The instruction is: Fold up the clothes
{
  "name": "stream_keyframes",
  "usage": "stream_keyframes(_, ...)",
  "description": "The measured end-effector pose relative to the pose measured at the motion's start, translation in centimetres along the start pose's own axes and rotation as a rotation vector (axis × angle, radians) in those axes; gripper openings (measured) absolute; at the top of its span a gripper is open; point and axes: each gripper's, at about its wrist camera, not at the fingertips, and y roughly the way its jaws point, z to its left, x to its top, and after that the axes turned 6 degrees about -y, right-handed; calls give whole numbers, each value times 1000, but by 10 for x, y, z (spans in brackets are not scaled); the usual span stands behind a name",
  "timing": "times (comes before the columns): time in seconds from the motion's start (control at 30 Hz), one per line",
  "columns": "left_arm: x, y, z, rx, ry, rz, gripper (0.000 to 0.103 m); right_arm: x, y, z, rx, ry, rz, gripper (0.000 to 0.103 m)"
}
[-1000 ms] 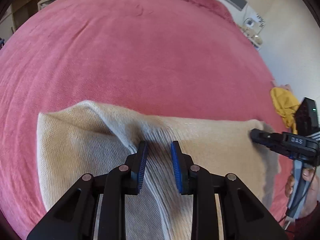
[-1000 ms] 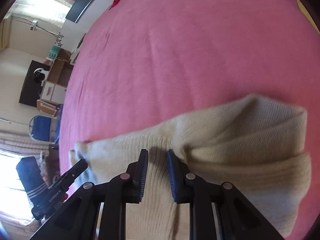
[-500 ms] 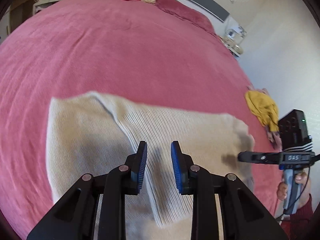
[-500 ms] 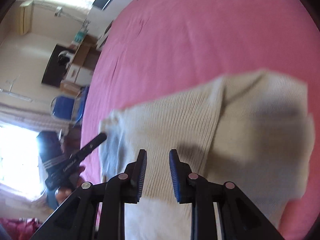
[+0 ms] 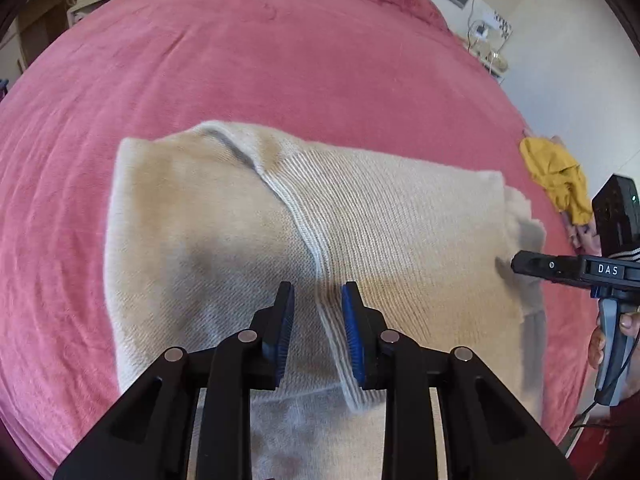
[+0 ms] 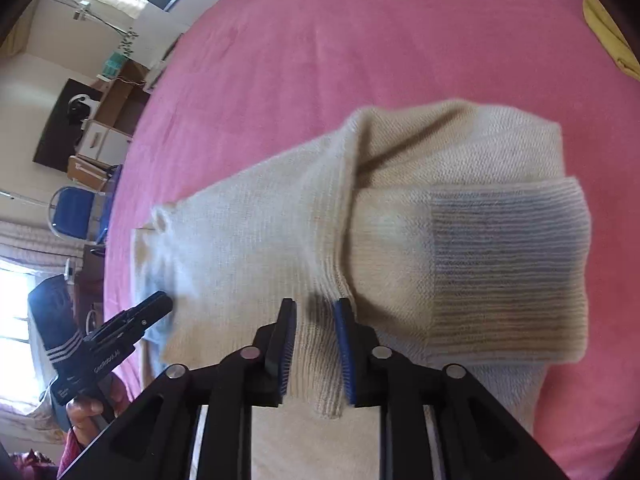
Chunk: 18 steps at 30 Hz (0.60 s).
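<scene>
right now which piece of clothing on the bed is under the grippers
The cream knit sweater, spread flat on the pink bed; the yellow garment lies crumpled at the bed's edge.

White capitals "DAS" stand on a small dark plate on the side of the right hand-held gripper (image 5: 520,263), seen at the right edge of the left wrist view, just behind its black fingers. In the right wrist view, the left hand-held gripper (image 6: 160,304) carries a line of small white lettering along its black body near the handle; it is tilted and blurred, and only a start like "Gen" can be guessed, so the word cannot be read with certainty. No other text, number or sign is legible.
</scene>
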Motion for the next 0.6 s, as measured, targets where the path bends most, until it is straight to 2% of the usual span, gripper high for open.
stream_keyframes(0.13, -20, -15, 0, -91, -31, -7, 27, -7, 3, 3, 149, 58, 35, 25)
stream_keyframes(0.2, -28, -12, -7, -77, 2, 6, 27, -11, 20, 11, 119, 51, 69, 25)
stream_keyframes(0.27, -29, 0, -14, 0, 44, 26, 27, -12, 32, 8, 64, 55, 86, 24)
stream_keyframes(0.3, -29, 7, -17, 36, 63, 37, 27, -12, 31, 2, 16, 61, 73, 21)
stream_keyframes(0.33, -27, 11, -16, 58, 74, 46, 27, -12, 27, -6, 4, 74, 58, 19)
stream_keyframes(0.43, -22, 6, -14, 53, 78, 30, 27, -9, 17, -11, 37, 87, 54, 22)
stream_keyframes(0.5, -17, -6, -16, 47, 94, -19, 29, 0, 2, -5, 47, 58, 26, 25)
stream_keyframes(0.6, 1, -17, -16, 6, 75, -75, 42, 22, -8, 3, 103, 69, -34, 25)
